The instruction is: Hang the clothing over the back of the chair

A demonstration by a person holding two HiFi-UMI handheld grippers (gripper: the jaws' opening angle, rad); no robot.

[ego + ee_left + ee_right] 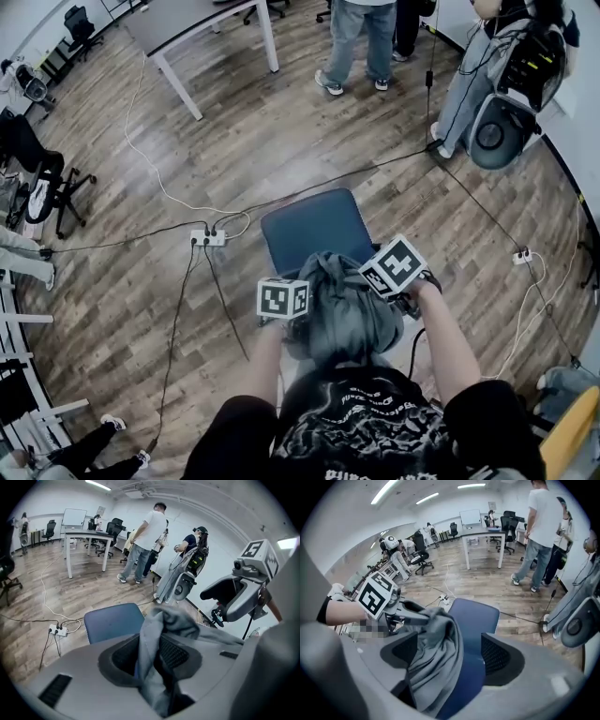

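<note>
The clothing [347, 314] sits bunched on the back of the chair [314, 225], left gripper [157, 656] at its left edge, right gripper [454, 653] at its right edge, with the seat out in front. Power strip [208, 238] on the floor [281, 141] left of the chair, and a table [178, 19] and standing people [361, 42] further behind.

The left gripper [157, 654] pinches a fold of grey clothing [151, 672] between its jaws, the blue chair [115, 621] just beyond.

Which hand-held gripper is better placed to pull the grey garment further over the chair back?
Left, probably. The left hand-held gripper pinches the garment between its jaws; the right hand-held gripper stands open, with cloth lying loose against one jaw.
</note>
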